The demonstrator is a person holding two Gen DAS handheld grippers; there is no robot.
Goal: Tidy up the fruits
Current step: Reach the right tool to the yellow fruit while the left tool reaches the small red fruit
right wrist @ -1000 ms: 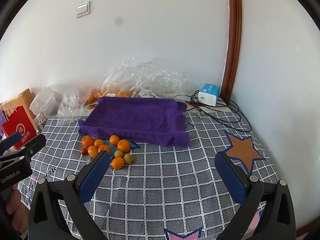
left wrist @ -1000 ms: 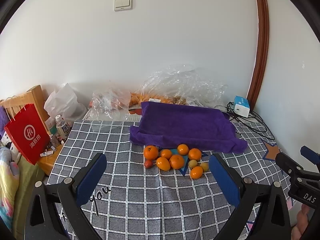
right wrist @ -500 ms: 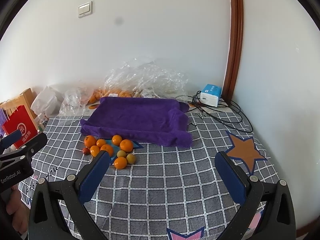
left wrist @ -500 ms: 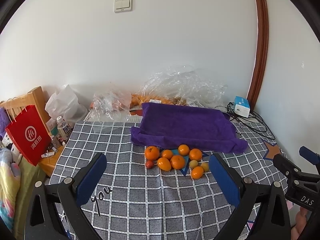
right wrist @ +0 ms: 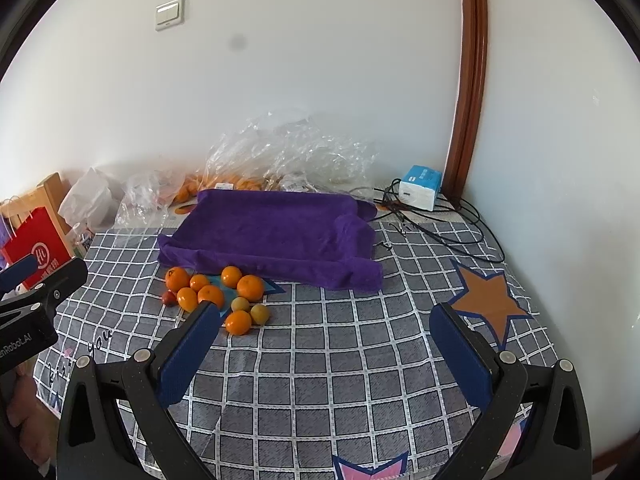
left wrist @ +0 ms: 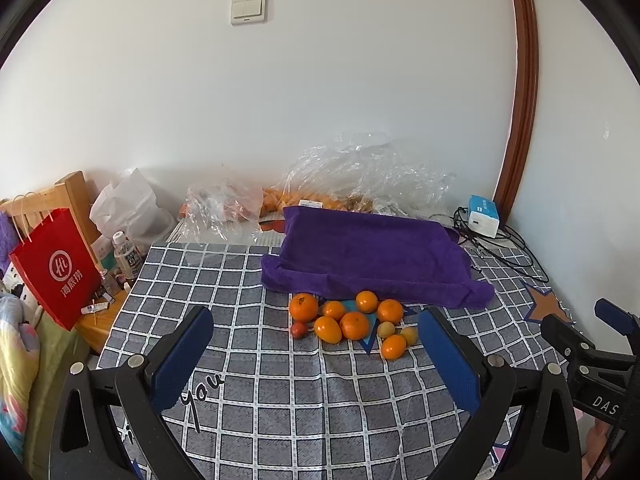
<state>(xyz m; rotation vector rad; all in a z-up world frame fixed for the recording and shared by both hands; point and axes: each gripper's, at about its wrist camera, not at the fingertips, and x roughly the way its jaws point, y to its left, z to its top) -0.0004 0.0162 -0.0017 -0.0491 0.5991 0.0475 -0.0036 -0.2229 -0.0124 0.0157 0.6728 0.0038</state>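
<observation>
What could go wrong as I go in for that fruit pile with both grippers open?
The fruit pile is packed tight, fruits touching, so closing the left gripper on one orange could nudge its neighbours and send them rolling over the checked cloth. The small red fruit and yellowish ones may slip between wide jaws. The right gripper could cross paths with the left.

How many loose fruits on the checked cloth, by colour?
Orange fruits: 7
Yellow-green fruits: 2
Red fruit: 1
Total: 10, all in front of the purple towel. Fruit inside the plastic bags not counted.
</observation>
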